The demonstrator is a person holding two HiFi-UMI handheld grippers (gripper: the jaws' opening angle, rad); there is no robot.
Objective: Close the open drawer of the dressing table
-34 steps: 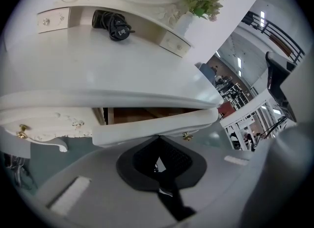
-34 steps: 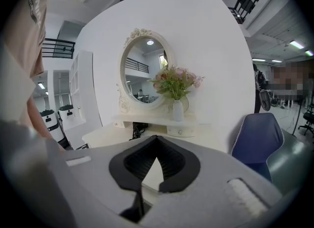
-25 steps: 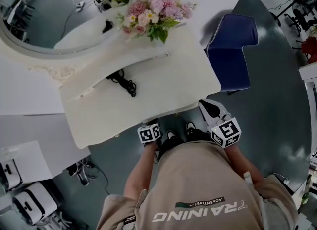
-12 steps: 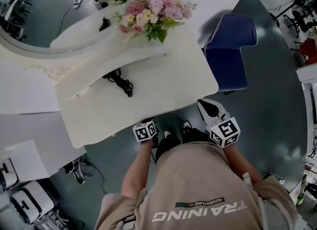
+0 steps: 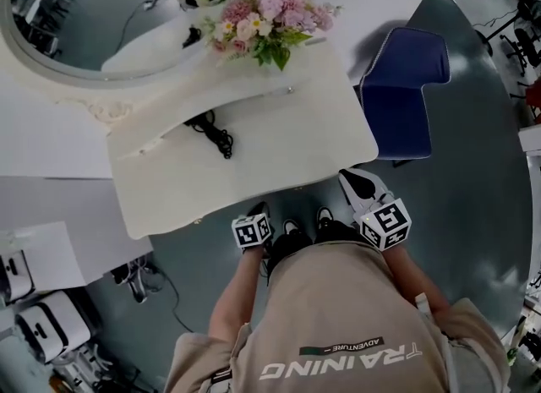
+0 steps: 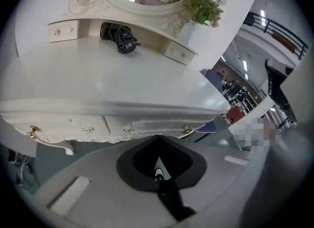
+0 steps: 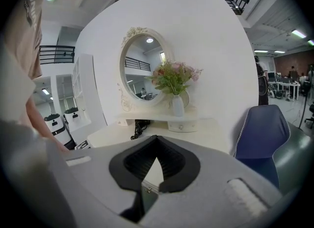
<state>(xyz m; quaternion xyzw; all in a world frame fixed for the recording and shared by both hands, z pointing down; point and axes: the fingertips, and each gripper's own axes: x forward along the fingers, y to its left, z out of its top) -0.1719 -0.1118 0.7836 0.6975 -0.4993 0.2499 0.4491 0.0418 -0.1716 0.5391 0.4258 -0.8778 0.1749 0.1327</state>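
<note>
The white dressing table [image 5: 279,142] stands in front of me. In the left gripper view its front apron shows a drawer front [image 6: 142,123] with gold knobs [image 6: 185,130] that looks flush, and none sticks out in the head view. My left gripper [image 6: 157,139] is shut and empty, just below and short of the table's front edge; in the head view only the left gripper's marker cube [image 5: 252,231] shows clearly. My right gripper [image 7: 156,139] is shut and empty, and the right gripper [image 5: 358,183] hangs off the table's front right corner, apart from it.
A vase of pink flowers [image 5: 266,26], an oval mirror [image 5: 80,19] and a black corded device [image 5: 211,132] are on the table. A blue chair [image 5: 404,87] stands to the right. White machines [image 5: 51,332] and cables lie on the floor at the lower left.
The head view has shifted slightly. My left gripper now sits a little farther back from the table's front edge. My right gripper has kept its place.
</note>
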